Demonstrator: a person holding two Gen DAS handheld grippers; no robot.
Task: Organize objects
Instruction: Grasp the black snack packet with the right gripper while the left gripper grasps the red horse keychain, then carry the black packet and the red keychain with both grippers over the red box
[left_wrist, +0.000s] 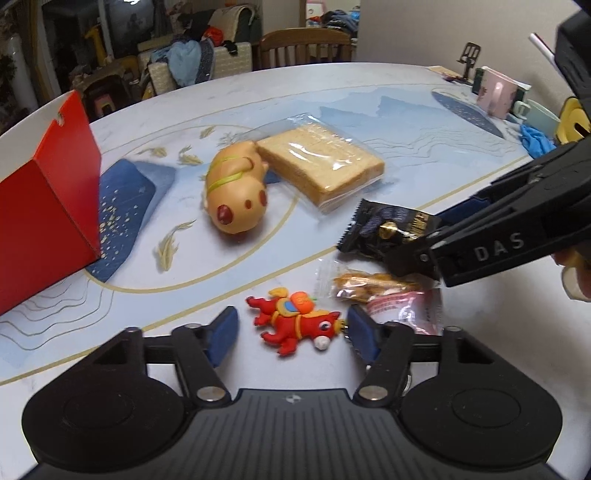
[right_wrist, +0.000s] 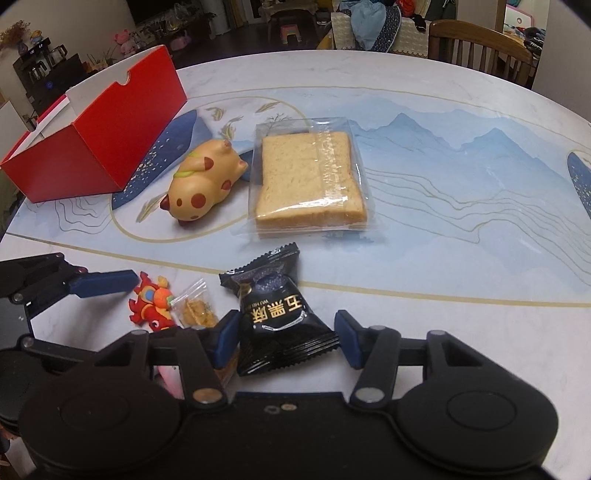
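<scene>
Red dragon toy lies between the parted left hand-held gripper pads; black snack packet between the parted right hand-held gripper pads, unclamped.

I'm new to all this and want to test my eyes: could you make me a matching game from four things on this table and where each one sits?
Things:
1. red horse toy
2. black snack packet
3. wrapped bread
4. red box

Places:
a. between the right gripper's fingers
b. beside the tan pig toy
c. table's left edge
d. between the left gripper's fingers

Pairs: 1-d, 2-a, 3-b, 4-c
</scene>
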